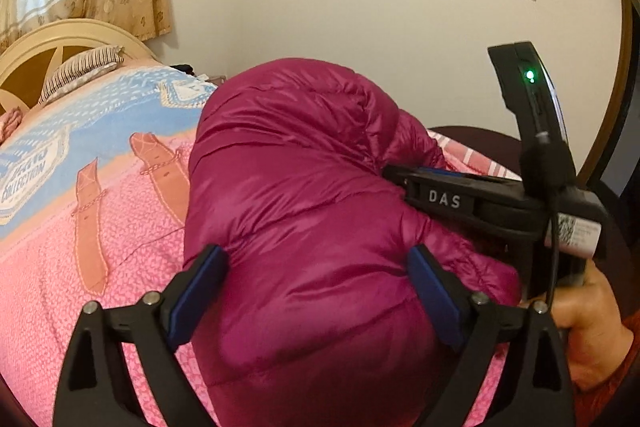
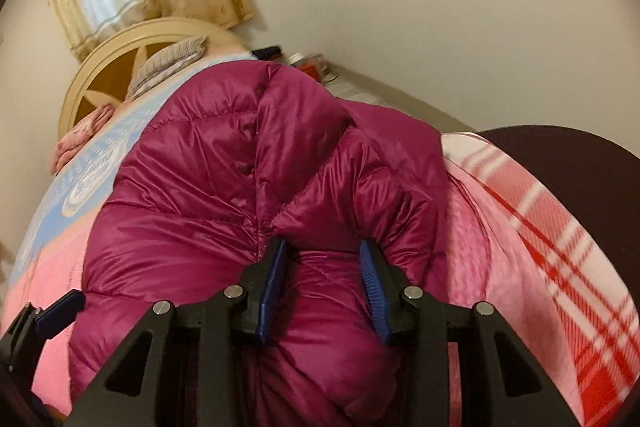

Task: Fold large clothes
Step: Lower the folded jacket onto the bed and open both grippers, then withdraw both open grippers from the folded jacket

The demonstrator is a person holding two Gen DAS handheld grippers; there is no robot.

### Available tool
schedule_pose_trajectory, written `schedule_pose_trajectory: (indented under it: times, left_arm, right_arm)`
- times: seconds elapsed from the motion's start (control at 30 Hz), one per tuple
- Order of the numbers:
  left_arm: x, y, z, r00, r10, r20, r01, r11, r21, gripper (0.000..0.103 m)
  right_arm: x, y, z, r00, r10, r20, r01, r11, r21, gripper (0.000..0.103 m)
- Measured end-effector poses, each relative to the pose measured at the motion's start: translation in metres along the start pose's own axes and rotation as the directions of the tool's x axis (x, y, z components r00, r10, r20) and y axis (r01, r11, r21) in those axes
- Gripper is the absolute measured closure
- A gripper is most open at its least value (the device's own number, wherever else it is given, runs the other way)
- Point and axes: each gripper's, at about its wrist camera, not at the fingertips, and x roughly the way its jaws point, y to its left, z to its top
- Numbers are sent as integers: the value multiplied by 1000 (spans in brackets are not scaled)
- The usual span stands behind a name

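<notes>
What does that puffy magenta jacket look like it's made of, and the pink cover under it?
The magenta jacket looks like thin, glossy nylon-type shell over soft filling: it shines, crinkles and bulges between stitched quilt lines. The pink cover looks matte and fuzzy, probably a printed fleece or plush blanket; I can't tell for sure.

Your magenta down jacket (image 1: 304, 195) hides the pink bedspread (image 1: 100, 227) beneath it — its near end runs off the lower edge. Your right gripper's (image 2: 324, 283) fingertips sink into folds; the plaid blanket (image 2: 560, 267) is smeared — weave unreadable.
</notes>
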Motion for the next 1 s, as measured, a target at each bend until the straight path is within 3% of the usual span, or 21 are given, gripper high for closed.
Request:
schedule_pose_trajectory:
  times: [0.17, 0.27, 0.4, 0.6, 0.73, 1.0]
  left_arm:
    - [-19, 11, -1, 999, -29, -35, 28, 999, -38, 8]
    - [-41, 28, -4, 1000, -12, -27, 10, 997, -82, 8]
    - [-53, 46, -9, 999, 37, -27, -40, 991, -126, 8]
    - [-69, 38, -11, 998, 57, -20, -59, 990, -127, 8]
    - [-86, 23, -18, 992, 123, -18, -124, 989, -82, 8]
    - [-104, 0, -40, 985, 167, -42, -169, 984, -57, 8]
  right_arm:
    - [-4, -5, 1, 1000, -2, -2, 2, 1000, -3, 65]
    - [-20, -15, 8, 999, 50, 2, -50, 998, 28, 64]
    - [-79, -33, 6, 984, 113, 137, -129, 984, 121, 62]
    - [-149, 2, -21, 977, 117, 176, -114, 993, -27, 62]
    - [-169, 15, -47, 981, 113, 155, -111, 994, -25, 62]
    - [-195, 16, -95, 989, 53, 137, -54, 999, 3, 62]
